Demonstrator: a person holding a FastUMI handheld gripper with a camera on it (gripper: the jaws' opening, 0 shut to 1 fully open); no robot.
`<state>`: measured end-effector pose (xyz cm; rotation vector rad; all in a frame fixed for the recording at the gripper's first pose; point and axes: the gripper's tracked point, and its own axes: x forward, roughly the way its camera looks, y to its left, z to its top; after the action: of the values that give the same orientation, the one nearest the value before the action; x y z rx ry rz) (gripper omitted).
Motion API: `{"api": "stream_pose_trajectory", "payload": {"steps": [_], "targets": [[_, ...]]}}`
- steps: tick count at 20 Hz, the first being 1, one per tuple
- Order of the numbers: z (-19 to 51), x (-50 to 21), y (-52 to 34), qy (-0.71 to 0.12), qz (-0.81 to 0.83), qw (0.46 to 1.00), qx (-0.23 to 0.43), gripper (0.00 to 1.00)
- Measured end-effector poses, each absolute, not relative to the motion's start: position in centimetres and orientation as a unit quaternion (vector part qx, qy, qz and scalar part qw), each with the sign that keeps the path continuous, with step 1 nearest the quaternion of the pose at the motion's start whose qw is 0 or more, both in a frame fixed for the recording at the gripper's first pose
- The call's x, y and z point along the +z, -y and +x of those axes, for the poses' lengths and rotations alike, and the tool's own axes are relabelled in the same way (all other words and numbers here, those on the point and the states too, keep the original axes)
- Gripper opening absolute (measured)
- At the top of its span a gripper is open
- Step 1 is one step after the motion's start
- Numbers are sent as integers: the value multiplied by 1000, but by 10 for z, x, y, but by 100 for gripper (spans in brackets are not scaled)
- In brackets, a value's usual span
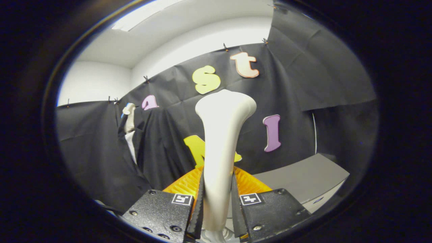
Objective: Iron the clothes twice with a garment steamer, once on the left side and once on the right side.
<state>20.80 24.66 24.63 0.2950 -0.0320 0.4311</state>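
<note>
A white garment steamer (221, 145) stands upright between my fingers, its flared head rising well beyond them. My gripper (217, 199) is shut on the steamer's slim handle, both fingers pressing its sides. A dark garment (148, 148) hangs on a pale hanger (129, 116) against the booth wall, beyond the fingers and off to the left of the steamer. A white strip shows at the garment's collar opening. The steamer's head is apart from the garment.
A grey box-like surface (303, 182) sits low to the right of the steamer. The black cloth wall runs behind everything, with white room wall and ceiling above it.
</note>
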Motion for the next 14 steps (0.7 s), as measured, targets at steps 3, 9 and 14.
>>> {"api": "stream_pose_trajectory", "payload": {"steps": [3, 9, 14], "targets": [[179, 270, -292, 38, 135, 964, 226, 38], [146, 297, -394, 57, 103, 955, 273, 38], [143, 308, -462, 61, 76, 949, 300, 38]]}}
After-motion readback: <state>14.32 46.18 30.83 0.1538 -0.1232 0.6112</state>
